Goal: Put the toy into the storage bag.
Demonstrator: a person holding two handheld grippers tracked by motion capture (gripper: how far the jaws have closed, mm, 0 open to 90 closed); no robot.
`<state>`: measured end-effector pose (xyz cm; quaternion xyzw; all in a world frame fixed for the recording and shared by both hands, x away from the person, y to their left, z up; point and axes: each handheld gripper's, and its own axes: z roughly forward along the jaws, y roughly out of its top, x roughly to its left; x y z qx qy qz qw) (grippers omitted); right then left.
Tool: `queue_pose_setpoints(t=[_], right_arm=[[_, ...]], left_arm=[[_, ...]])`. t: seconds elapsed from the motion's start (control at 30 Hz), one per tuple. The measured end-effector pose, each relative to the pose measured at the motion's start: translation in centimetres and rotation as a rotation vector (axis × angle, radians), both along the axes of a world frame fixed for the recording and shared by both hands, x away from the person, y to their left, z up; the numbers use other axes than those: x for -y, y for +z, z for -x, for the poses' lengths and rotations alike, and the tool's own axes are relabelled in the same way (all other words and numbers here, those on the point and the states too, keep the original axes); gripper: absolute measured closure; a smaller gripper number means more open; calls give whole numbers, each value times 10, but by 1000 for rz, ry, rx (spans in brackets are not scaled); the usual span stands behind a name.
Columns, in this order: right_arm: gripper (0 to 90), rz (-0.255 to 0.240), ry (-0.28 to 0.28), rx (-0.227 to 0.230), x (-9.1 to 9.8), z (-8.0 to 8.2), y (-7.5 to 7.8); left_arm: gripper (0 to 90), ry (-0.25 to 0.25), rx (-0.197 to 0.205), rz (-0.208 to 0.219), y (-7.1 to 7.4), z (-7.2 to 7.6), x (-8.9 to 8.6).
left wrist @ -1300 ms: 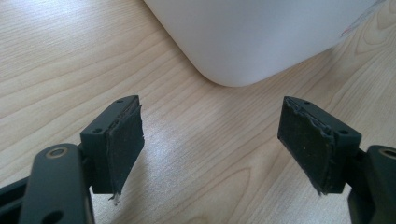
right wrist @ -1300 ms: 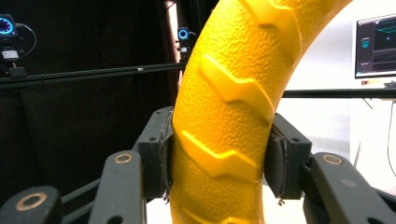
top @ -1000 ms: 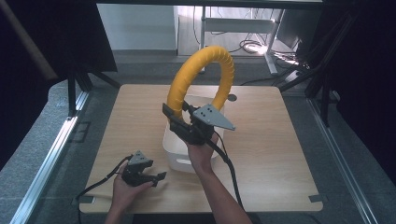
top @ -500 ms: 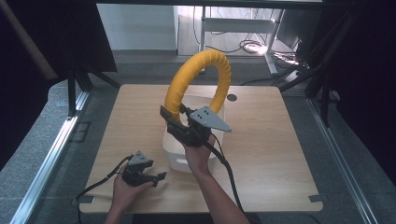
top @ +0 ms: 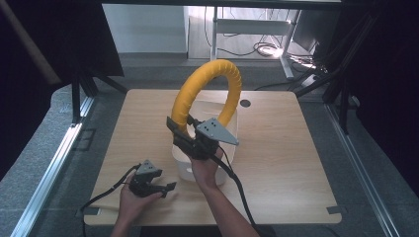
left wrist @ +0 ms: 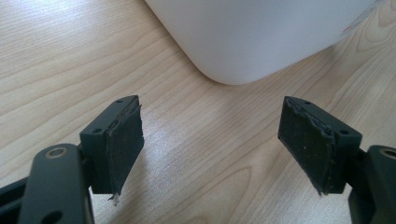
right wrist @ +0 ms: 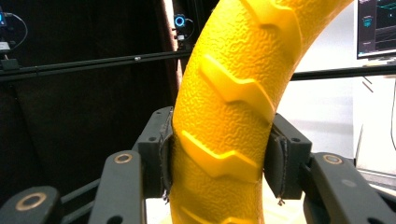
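A big yellow ring with a tyre-like tread (top: 207, 84) stands upright over a white bin (top: 190, 163) at the table's middle. My right gripper (top: 180, 129) is shut on the ring's lower left part; in the right gripper view its pads (right wrist: 164, 161) press both sides of the yellow ring (right wrist: 224, 116). My left gripper (top: 168, 187) rests low on the table near the front left, open, with nothing between its jaws. In the left gripper view the open left gripper (left wrist: 210, 140) faces the rounded corner of the white bin (left wrist: 252, 37).
The wooden table (top: 296, 148) has a small dark hole (top: 245, 103) at the back. Black cables trail from both grippers toward the front edge. Dark frames and a metal rail (top: 49, 163) flank the table.
The right gripper has shifted slightly left and down with the yellow ring. The left gripper has stayed in place.
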<state>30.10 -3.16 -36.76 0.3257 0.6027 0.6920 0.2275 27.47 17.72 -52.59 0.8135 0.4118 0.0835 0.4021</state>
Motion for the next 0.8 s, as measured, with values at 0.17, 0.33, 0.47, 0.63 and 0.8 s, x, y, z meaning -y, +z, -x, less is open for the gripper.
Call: queue_pose_setpoints(t=[0.17, 0.33, 0.47, 0.63, 0.8], right_arm=[[497, -11, -5, -18, -4, 2, -9], [497, -11, -4, -46, -6, 2, -20], [497, -17, -9, -62, -7, 2, -26], [497, -22, -11, -76, -7, 1, -31], [496, -19, -11, -84, -8, 3, -36]], left_arm=[[224, -2, 0, 0, 0, 0, 0], [224, -4, 1, -4, 0, 0, 0], [224, -5, 1, -5, 0, 0, 0], [223, -6, 2, -2, 0, 0, 0], [222, -9, 2, -2, 0, 0, 0]])
